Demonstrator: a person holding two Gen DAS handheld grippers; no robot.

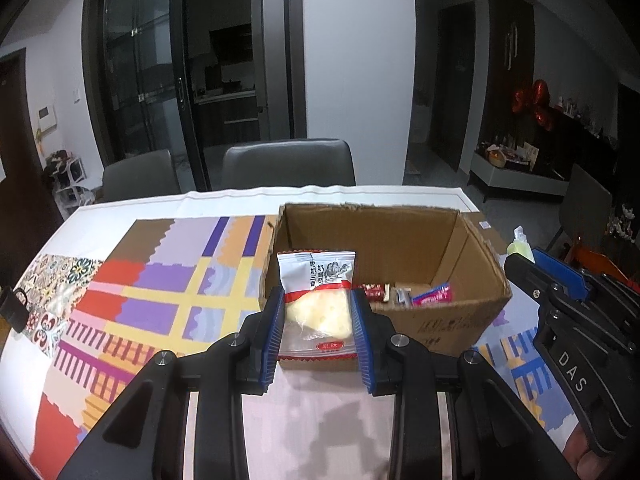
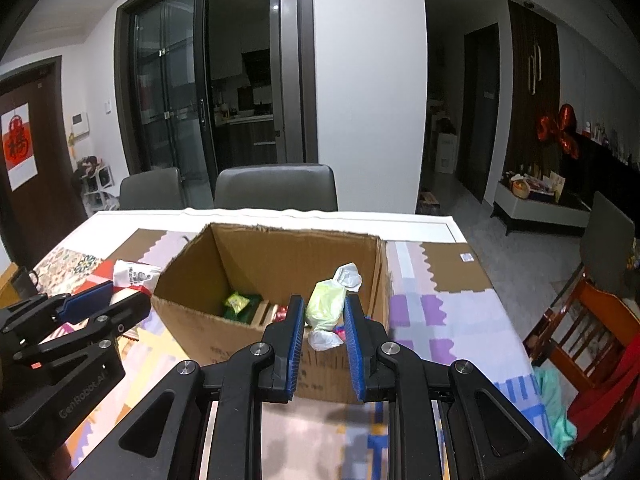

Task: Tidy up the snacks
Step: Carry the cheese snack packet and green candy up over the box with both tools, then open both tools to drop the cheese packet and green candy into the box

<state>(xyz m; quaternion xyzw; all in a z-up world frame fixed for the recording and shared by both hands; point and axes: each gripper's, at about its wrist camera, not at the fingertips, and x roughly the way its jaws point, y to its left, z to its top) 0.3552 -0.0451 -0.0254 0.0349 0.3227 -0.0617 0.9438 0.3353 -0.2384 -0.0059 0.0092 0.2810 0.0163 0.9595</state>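
two snacks are in your grips: your left hand-held gripper (image 1: 318, 316) clenches a white pastry packet (image 1: 316, 300) and your right hand-held gripper (image 2: 322, 320) a green candy (image 2: 326, 306), both near the cardboard box (image 1: 440, 320) on the surface (image 1: 140, 280).

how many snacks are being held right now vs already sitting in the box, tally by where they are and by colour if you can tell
Held in the grippers: 2 (white packet in the left gripper, pale green twist-wrapped sweet in the right gripper)
In the cardboard box, red or pink wrappers: 2
In the box, green packet: 1
In the box, brownish pieces: at least 1, partly hidden
Total: at least 6
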